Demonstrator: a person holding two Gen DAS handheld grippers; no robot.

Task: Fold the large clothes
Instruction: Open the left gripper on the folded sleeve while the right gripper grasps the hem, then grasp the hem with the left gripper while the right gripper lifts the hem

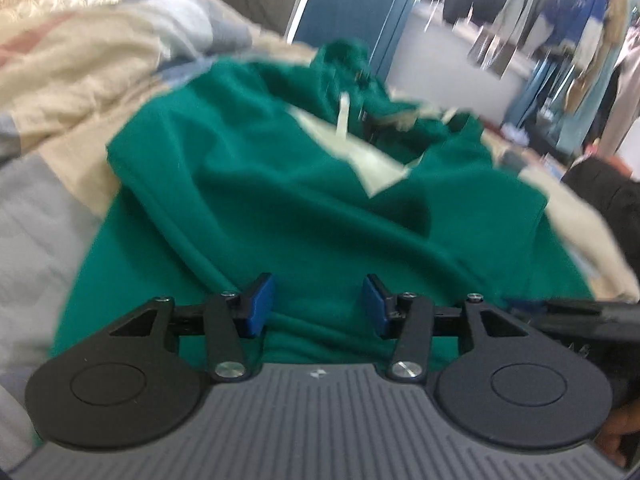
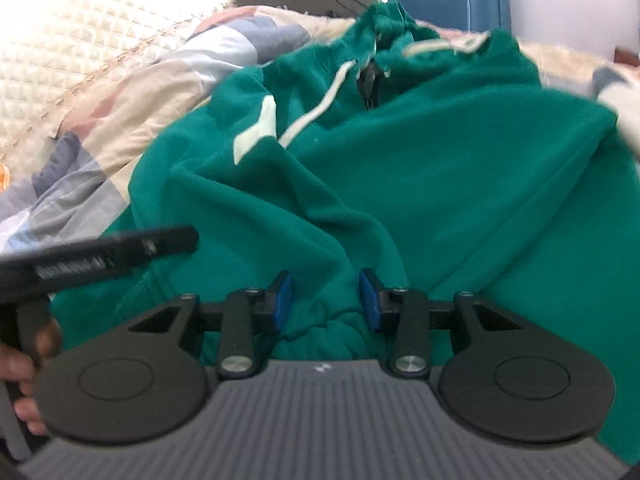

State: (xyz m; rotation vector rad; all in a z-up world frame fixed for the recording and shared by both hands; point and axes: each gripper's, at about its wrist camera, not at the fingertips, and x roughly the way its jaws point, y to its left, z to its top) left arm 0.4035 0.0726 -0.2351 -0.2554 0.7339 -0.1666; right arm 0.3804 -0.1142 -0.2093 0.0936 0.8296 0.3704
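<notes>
Green hoodie (image 1: 280,208) lies rumpled on the bed, on top of a patchwork quilt (image 1: 72,80) in cream, grey-blue and rust blocks. Fabric is thick, matte, fleece-like knit, with soft rolled folds and a stitched seam ridge running diagonally. Pale cream drawstring (image 2: 316,112), flat and ribbon-like, trails from the bunched hood end; a cream angular patch (image 1: 360,160) shows beside it. A small dark item near the neck is too blurred to identify.

Left tongs (image 1: 318,306): black linkage arms, blue rubbery pads, ribbed grey housing. Jaws stand apart over flat green cloth, nothing pinched, released.

Right tongs (image 2: 326,300): same build, jaws narrower, a gathered ribbed cuff or hem of the hoodie bulging between the pads (image 2: 370,300); whether the pads actually press the cloth cannot be told.

Quilted cream headboard (image 2: 80,40) has a diamond-tufted surface. A small white logo on each housing is unreadable. Embossed characters on the other tool's black side bar are blurred.
</notes>
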